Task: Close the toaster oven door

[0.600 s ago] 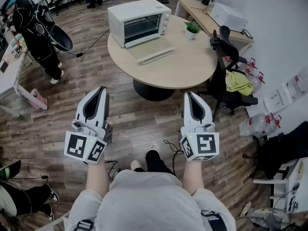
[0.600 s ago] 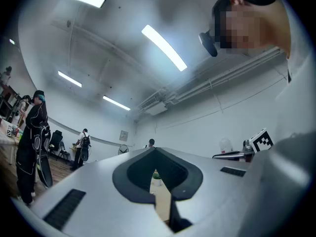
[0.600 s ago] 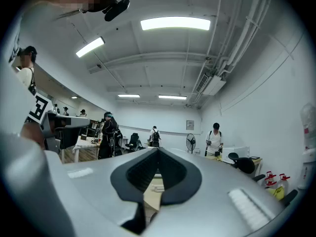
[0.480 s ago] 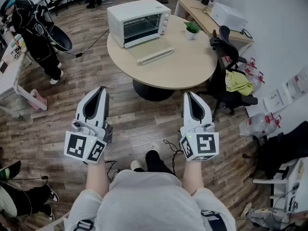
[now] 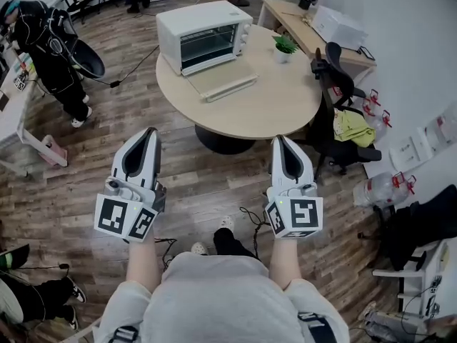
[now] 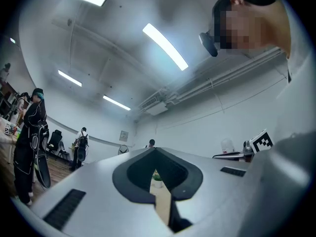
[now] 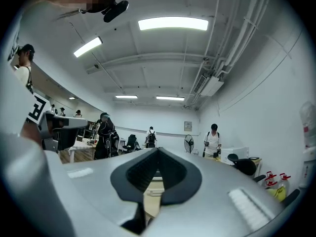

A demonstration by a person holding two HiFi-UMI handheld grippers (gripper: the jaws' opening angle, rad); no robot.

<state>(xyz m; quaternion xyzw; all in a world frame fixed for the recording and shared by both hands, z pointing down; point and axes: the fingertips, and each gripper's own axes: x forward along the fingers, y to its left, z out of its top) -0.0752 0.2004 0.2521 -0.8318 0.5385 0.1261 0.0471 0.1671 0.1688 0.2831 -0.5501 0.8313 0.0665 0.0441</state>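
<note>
A white toaster oven (image 5: 203, 34) stands at the far left of a round wooden table (image 5: 285, 98). Its glass door (image 5: 221, 83) lies folded down flat on the tabletop in front of it. Both grippers hang over the wooden floor, well short of the table and close to the person's body. My left gripper (image 5: 148, 131) is shut with nothing in it, and its tips (image 6: 154, 149) meet in the left gripper view. My right gripper (image 5: 278, 139) is likewise shut and empty, pointing toward the table (image 7: 158, 149).
A small potted plant (image 5: 285, 46) sits on the table to the right of the oven. A black office chair (image 5: 339, 70) with a yellow cloth stands at the table's right. A person in black (image 5: 53, 45) stands at the far left. Cables lie on the floor near the person's feet.
The head view has shifted a little, and the person's feet have moved. Both grippers keep the same pose and stay shut. The oven door stays down.
</note>
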